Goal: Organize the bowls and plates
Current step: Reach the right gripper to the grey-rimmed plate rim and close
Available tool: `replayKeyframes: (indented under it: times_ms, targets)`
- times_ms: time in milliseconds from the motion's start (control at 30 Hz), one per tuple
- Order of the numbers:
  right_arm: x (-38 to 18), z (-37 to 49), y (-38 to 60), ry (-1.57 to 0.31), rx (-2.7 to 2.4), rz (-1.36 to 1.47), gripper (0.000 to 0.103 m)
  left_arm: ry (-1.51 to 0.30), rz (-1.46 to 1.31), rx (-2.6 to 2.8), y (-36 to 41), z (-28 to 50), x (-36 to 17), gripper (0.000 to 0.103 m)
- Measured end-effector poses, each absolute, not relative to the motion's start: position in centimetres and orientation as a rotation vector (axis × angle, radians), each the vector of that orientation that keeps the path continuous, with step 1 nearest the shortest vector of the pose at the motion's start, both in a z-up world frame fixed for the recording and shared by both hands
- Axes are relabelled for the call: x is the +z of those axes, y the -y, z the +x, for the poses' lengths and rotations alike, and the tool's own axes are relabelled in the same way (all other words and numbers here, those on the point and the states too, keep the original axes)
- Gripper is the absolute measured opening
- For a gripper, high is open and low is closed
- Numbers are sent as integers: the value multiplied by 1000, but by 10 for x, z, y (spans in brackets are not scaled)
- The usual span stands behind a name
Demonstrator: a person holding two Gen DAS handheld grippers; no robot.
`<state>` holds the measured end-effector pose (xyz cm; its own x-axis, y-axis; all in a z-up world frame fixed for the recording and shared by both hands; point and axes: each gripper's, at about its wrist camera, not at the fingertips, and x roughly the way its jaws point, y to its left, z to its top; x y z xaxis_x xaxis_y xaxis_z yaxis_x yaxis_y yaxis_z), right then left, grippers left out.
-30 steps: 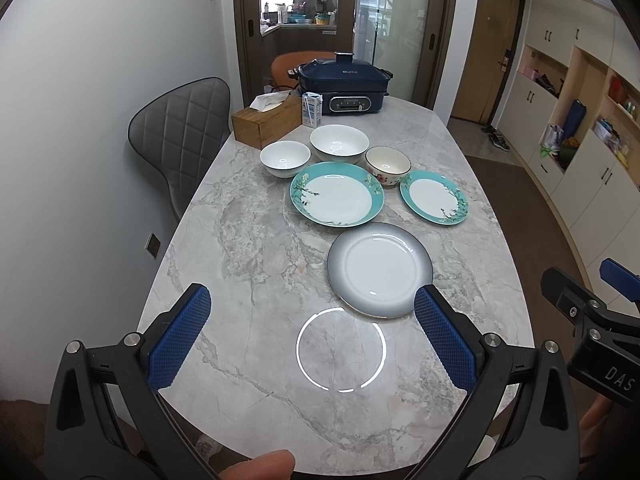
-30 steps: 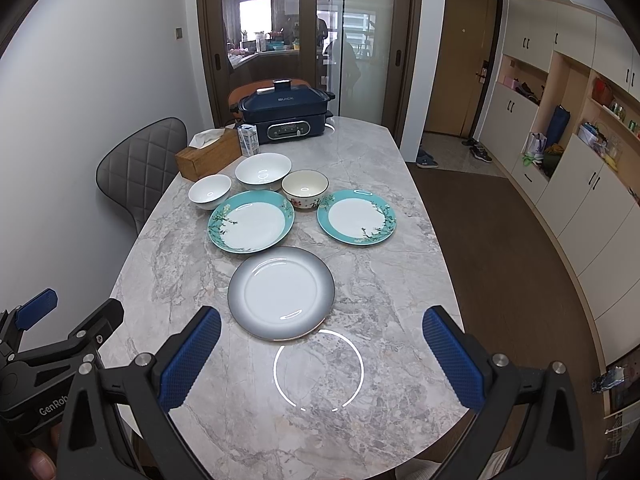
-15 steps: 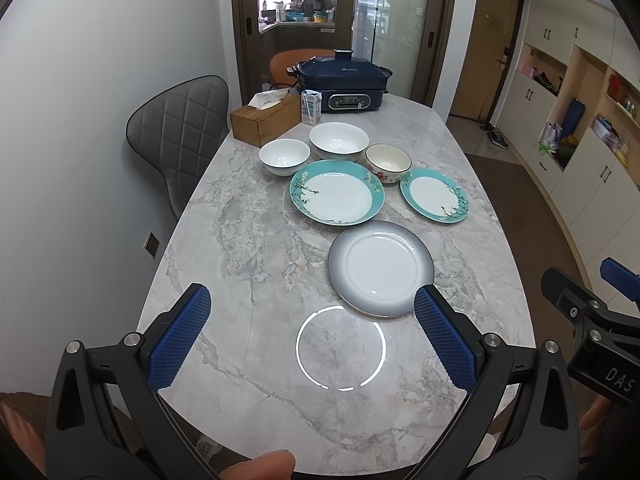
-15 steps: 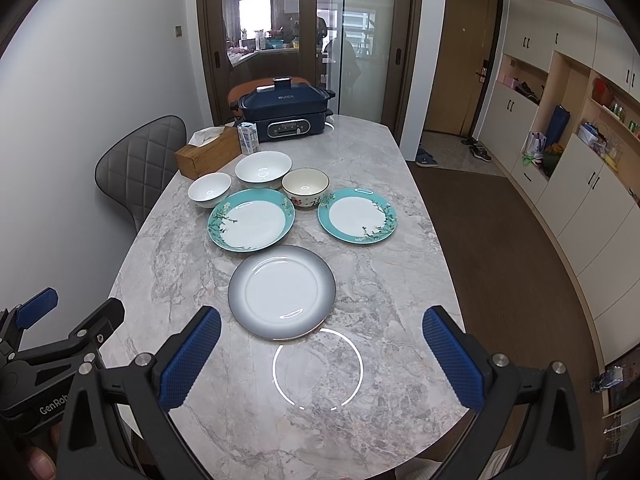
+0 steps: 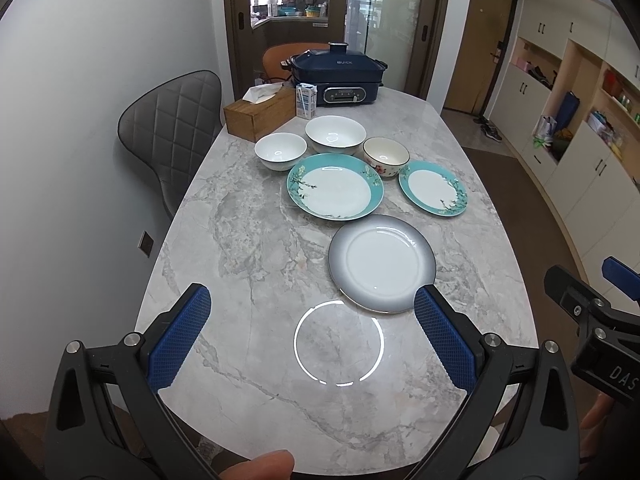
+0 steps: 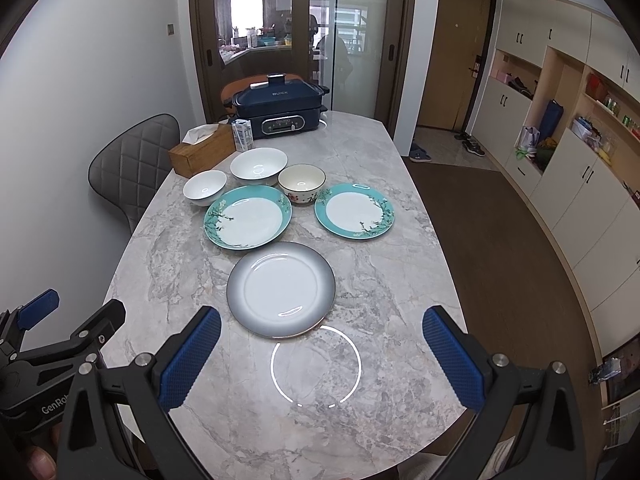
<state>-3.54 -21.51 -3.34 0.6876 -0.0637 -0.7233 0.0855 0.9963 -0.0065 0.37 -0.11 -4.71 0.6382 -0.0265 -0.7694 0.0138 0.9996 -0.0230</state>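
Where marble shows, three plates [image 5: 382,264], three bowls [image 5: 335,135].

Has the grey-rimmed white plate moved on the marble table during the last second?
No. The grey-rimmed white plate lies equally close to the large teal-rimmed plate.

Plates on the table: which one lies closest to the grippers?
The grey-rimmed plate: it has a dark grey fading rim and no flowers, and sits nearer than both teal floral plates, the large one and the small one.
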Motion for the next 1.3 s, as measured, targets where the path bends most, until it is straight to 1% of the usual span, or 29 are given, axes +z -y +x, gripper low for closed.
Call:
replayKeyframes:
  times_ms: [133, 233, 333, 433, 533, 667, 833, 867, 900, 967, 1000, 1067, 1133, 1200, 1267, 1300]
  targets:
    - [-34, -31, 207, -816, -96, 35, 103, -891, -12, -43, -8, 8, -50, 103]
    - [-40, -31, 206, -825, -103, 48, 103, -921, -13, -82, -15, 18, -62, 103]
    - [-55, -29, 215, -845, -66, 81, 103, -995, -16, -121, -19, 34, -94, 103]
    - [-83, -17, 228, -895, -41, 86, 103, -1100, -53, -143, -26, 58, -135, 102]
    - [-113, 0, 251, -942, -29, 122, 103, -1164, -70, -134, -28, 82, -171, 102]
    - [-141, 34, 274, -987, 10, 182, 103, -1205, -101, -98, -27, 114, -205, 102]
    - [-172, 80, 290, -1035, 83, 159, 102, -1212, -122, -119, -16, 155, -234, 102]
    - [-178, 90, 290, -1050, 103, 158, 100, -1209, -122, -130, -13, 162, -241, 101]
    - [-184, 100, 290, -1059, 131, 165, 96, -1200, -138, -149, -11, 169, -249, 96]
    - [-196, 118, 291, -1073, 192, 181, 92, -1201, -169, -171, -7, 181, -260, 95]
    - [-203, 127, 294, -1084, 213, 185, 91, -1232, -172, -170, -5, 189, -268, 95]
    - [-216, 144, 296, -1102, 253, 207, 91, -1268, -193, -178, -3, 204, -282, 95]
    - [-233, 158, 303, -1132, 325, 272, 87, -1301, -219, -191, -2, 218, -296, 95]
    - [-250, 172, 308, -1163, 387, 314, 74, -1328, -248, -227, 0, 230, -306, 95]
    - [-264, 183, 310, -1204, 393, 302, 68, -1345, -210, -233, 5, 241, -315, 94]
    - [-270, 188, 311, -1217, 408, 303, 64, -1362, -185, -226, 8, 246, -320, 85]
